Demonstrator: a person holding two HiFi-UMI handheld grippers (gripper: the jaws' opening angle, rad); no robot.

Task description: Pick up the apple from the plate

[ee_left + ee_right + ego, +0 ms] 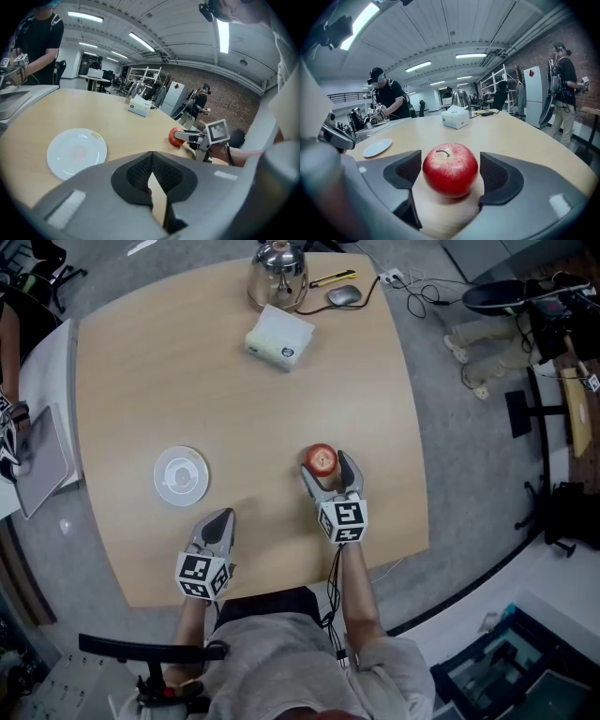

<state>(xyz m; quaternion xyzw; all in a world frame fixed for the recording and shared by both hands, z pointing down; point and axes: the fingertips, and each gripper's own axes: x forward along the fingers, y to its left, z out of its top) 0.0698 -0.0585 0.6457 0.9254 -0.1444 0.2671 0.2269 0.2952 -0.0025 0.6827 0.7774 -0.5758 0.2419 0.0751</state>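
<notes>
A red apple [322, 459] [450, 168] sits on the wooden table, right of the empty white plate [181, 474] [76, 152] [377, 147]. My right gripper [325, 463] [450, 176] is open, one jaw on each side of the apple with a narrow gap to each pad. From the left gripper view the apple [176, 136] shows at the tips of the right gripper [201, 138]. My left gripper [218, 519] [151, 161] is shut with nothing in it, near the table's front edge, just below and right of the plate.
At the table's far side stand a steel kettle [278, 276], a white tissue box [279, 337], a mouse [344, 295] and a yellow cutter [333, 279]. A grey tablet [42, 460] lies on the neighbouring desk to the left. A person [389, 101] works there.
</notes>
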